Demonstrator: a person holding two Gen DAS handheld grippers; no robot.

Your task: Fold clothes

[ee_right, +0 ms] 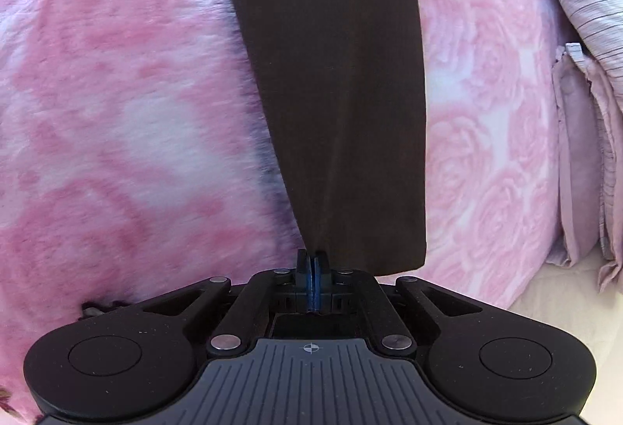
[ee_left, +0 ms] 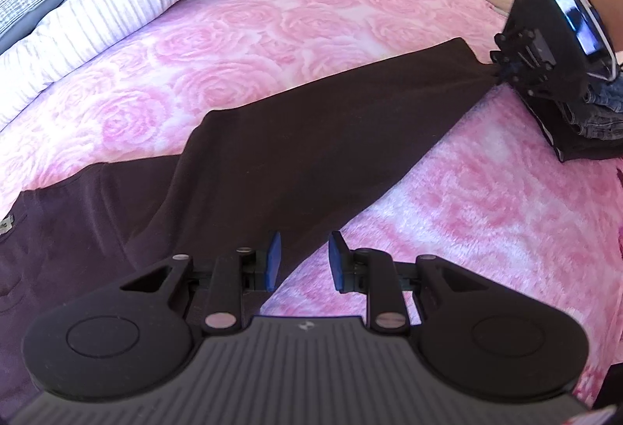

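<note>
The left hand-held gripper (ee_left: 302, 261) is matte black plastic: two rounded lobes with embossed circles, linkage arms joined by silver rivets, a ribbed grey centre plate bearing a small white mark, and blue rubber pads (ee_left: 275, 257). The right hand-held gripper (ee_right: 312, 269) matches it, its plate marked with a white crosshair.

Left gripper (ee_left: 303, 261) tilted down, jaws partly apart, nothing pinched. Right gripper (ee_right: 312, 261) tilted down, pads clamped together on dark fabric.

Two close, downward wrist views, both over dark trousers (ee_left: 272, 152) on pink bedspread (ee_right: 117, 94)
</note>
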